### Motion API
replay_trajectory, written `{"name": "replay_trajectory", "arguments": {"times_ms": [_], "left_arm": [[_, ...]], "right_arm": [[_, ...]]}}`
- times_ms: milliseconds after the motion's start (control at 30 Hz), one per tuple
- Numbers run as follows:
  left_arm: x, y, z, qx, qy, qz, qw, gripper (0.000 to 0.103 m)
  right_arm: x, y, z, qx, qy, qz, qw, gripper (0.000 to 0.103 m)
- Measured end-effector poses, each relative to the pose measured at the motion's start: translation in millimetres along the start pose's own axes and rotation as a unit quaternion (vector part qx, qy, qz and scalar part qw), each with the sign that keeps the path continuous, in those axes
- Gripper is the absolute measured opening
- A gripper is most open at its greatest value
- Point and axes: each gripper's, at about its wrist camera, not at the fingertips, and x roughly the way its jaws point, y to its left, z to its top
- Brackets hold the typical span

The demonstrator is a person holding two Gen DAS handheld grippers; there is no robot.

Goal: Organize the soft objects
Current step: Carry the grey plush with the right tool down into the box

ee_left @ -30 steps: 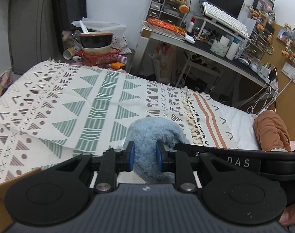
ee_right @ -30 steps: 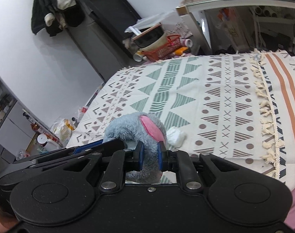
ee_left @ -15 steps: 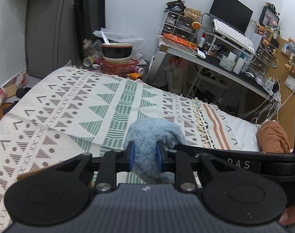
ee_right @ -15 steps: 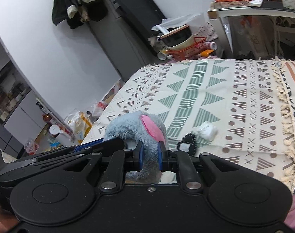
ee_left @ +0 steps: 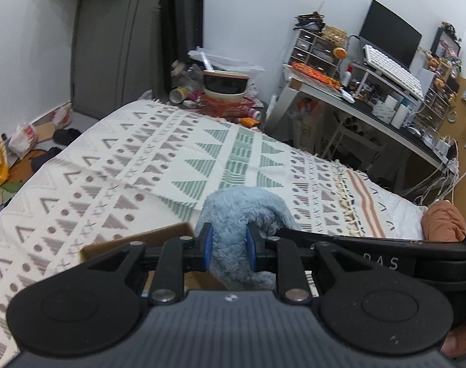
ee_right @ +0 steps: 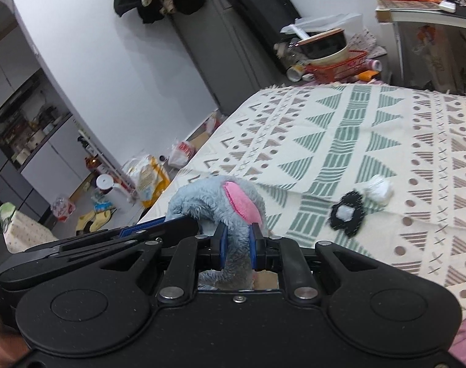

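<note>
A blue-grey plush toy (ee_left: 242, 211) with a pink ear (ee_right: 240, 199) is held between both grippers above the patterned bedspread (ee_left: 171, 165). My left gripper (ee_left: 228, 247) is shut on one plush part; my right gripper (ee_right: 237, 245) is shut on the part below the pink ear. The two grippers sit side by side, almost touching. A brown cardboard box (ee_left: 141, 240) lies under them, mostly hidden. A black patch with a white square (ee_right: 347, 214) and a white fluffy piece (ee_right: 378, 188) lie on the bedspread to the right.
An orange-brown cushion (ee_left: 444, 220) rests at the bed's right end. A red basket with bowls (ee_left: 226, 92) stands beyond the bed. A cluttered desk (ee_left: 370, 98) runs along the right wall. Bags and slippers (ee_right: 147, 178) litter the floor left of the bed.
Both grippers have risen and swung left with the plush toy still held. The cardboard box edge and the black and white pieces have come into view.
</note>
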Motion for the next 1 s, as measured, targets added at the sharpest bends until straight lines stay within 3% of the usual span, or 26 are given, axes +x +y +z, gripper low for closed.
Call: {"name": "replay_trajectory", "arguments": {"times_ms": [433,900,1000], "left_arm": [[-11.1,57.4,-26.2,-0.047,0.006,0.022,0.9986,0.021],[4.2,86.3,-55.2,-0.079,0.025,0.050,0.9953,0.022],[10.5,88.9,-57.0,-0.089,0.036,0.075,0.9926,0.025]], "right_arm": [[36.2,38.9,-22.8,-0.030,0.036,0.022,0.999,0.015],[73.1,46.9,-42.7,-0.014,0.065,0.016,0.998,0.017],[80.9,42.2,-43.0,-0.006,0.072,0.013,0.997,0.020]]}}
